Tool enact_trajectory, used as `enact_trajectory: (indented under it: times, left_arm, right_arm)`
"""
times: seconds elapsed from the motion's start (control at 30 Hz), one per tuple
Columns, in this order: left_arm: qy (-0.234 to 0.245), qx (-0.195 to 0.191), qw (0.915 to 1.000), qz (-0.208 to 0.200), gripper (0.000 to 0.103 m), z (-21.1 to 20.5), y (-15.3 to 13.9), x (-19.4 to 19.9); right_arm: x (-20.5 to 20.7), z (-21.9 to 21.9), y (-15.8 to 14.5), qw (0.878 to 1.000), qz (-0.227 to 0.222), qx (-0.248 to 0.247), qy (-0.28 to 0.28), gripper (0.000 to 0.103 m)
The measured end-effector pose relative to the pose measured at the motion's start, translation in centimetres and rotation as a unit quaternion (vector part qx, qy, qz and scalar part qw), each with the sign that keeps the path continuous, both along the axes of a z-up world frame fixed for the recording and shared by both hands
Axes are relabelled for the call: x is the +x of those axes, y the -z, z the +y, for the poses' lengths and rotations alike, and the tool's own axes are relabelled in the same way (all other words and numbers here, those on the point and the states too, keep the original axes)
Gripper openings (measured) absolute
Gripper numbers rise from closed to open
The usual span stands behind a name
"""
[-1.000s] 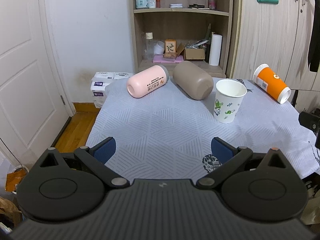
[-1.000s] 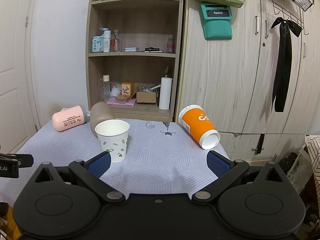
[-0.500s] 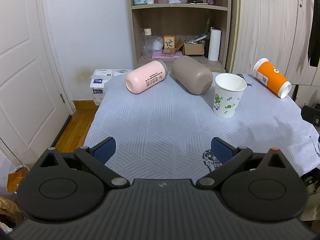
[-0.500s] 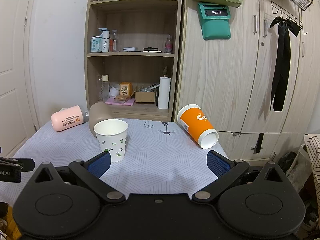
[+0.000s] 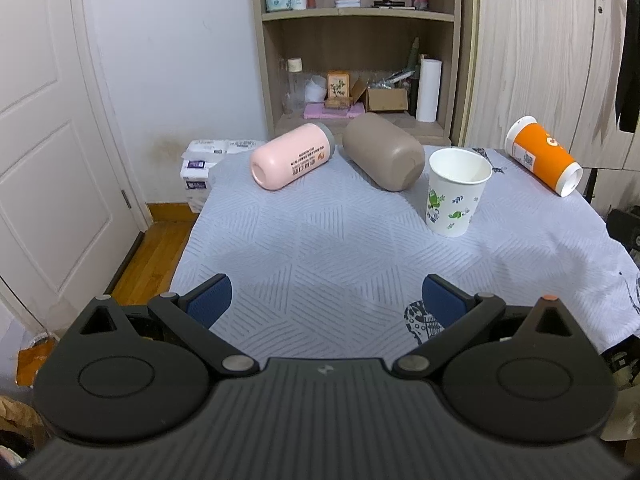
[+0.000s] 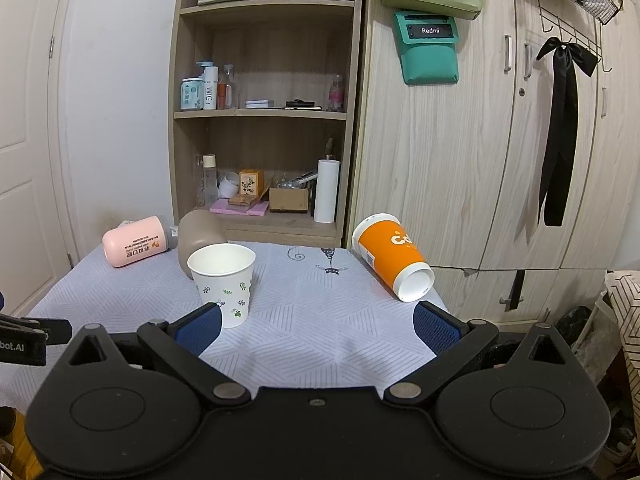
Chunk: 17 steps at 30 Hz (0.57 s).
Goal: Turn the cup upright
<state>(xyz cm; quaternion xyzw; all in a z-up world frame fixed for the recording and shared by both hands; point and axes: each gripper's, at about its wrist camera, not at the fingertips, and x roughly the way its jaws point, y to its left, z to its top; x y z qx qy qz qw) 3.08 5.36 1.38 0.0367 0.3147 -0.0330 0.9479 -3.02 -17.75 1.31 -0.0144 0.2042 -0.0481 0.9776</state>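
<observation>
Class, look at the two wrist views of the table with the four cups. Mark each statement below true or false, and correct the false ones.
1. The white paper cup stands upright with its mouth up. True.
2. The orange cup stands upright. False: it lies on its side on the tablecloth.
3. The left gripper holds the pink cup. False: its jaws are open and empty, and the pink cup lies on its side far from them.
4. The brown cup lies on its side between the pink cup and the white paper cup. True.
5. The right gripper is open and grips nothing. True.
</observation>
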Motion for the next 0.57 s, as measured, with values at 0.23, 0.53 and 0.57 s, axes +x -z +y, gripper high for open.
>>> enact_trajectory:
  times: [0.23, 0.53, 0.57]
  left_arm:
    - [0.006, 0.011, 0.9999, -0.012, 0.103, -0.41, -0.31, -0.45]
    - [0.006, 0.014, 0.9998, -0.016, 0.103, -0.36, -0.6, -0.63]
    - [0.006, 0.014, 0.9998, -0.015, 0.103, -0.36, -0.61, -0.65]
  right_arm:
    - [-0.1, -0.02, -0.01, 1.0, 0.001, 0.0, 0.0, 0.103]
    - [-0.11, -0.14, -0.04, 1.0, 0.001, -0.001, 0.003, 0.103]
    - [-0.11, -0.14, -0.03, 1.0, 0.001, -0.001, 0.002, 0.103]
